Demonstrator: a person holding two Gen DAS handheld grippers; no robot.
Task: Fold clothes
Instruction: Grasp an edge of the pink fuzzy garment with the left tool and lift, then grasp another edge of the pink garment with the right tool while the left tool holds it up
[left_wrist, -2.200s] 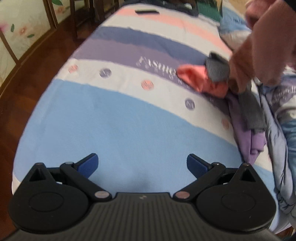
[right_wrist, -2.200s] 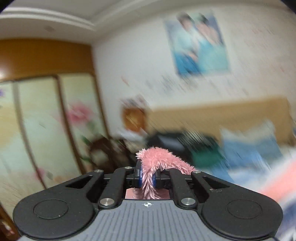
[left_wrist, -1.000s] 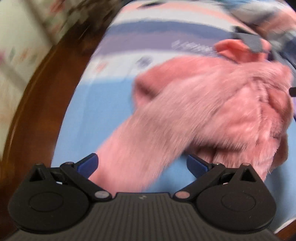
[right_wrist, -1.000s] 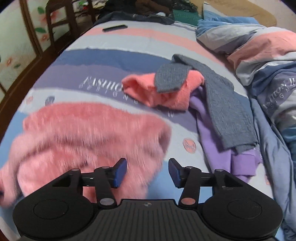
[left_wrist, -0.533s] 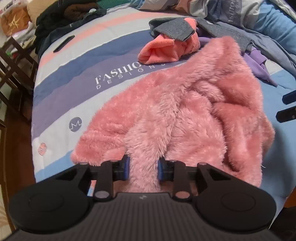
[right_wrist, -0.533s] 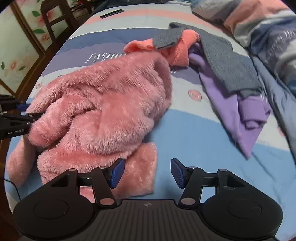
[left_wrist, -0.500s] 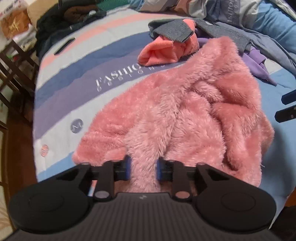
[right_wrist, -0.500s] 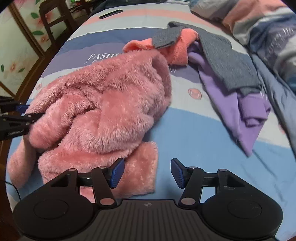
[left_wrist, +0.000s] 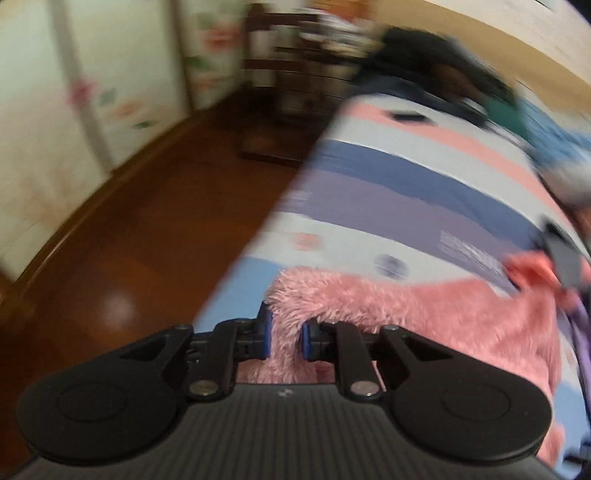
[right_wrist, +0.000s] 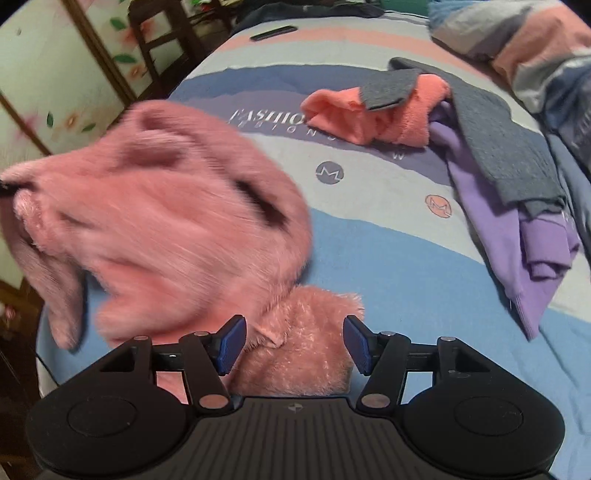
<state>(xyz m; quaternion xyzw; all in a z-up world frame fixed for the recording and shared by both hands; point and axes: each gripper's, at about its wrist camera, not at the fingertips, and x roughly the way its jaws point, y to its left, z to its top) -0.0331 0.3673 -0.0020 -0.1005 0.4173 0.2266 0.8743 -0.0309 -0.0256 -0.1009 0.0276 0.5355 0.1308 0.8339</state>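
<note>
While the left gripper (left_wrist: 284, 338) lifts, the pink fleece garment (right_wrist: 166, 229) rises off the bed (right_wrist: 388, 258).
Left pinching fleece since half a second ago; right gripper (right_wrist: 293, 345) spread over its edge — spreading out, likely.

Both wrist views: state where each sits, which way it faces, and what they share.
Left wrist: on the left hand-held gripper, facing along the bed's edge toward the wooden floor; shut on the pink fluffy garment.
Right wrist: on the right hand-held gripper, open, looking across the striped bedsheet at the clothes pile.
Shared: the garment and the bedsheet.

Black ribbed tongs (right_wrist: 294, 345) — round side discs, silver screws, blue finger pads (right_wrist: 232, 345).
</note>
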